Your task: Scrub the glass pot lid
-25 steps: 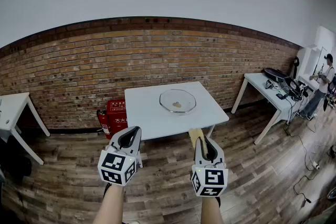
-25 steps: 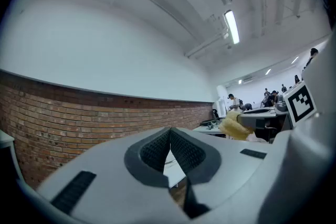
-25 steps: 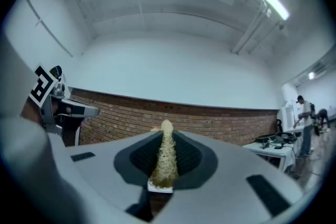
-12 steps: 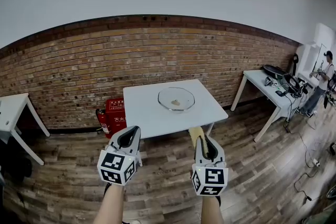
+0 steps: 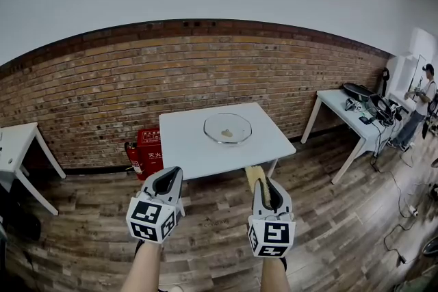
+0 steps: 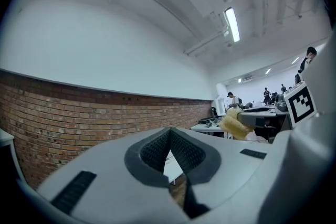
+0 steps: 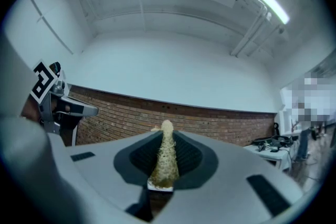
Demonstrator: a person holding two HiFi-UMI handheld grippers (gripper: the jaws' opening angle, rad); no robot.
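Only the view drifted slightly. Left gripper (image 5: 170, 173) closed empty, right gripper (image 5: 264, 184) clamping a sponge (image 5: 254, 176); glass pot lid (image 5: 227, 128) lies well beyond all 4 fingers (image 5: 164, 182), so scrubbing awaits an approach

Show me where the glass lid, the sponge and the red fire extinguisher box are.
glass lid (image 5: 227, 128), head view, middle of the glass.
sponge (image 7: 166, 157), right gripper view, middle of its narrow edge.
red fire extinguisher box (image 5: 152, 150), head view, front face.
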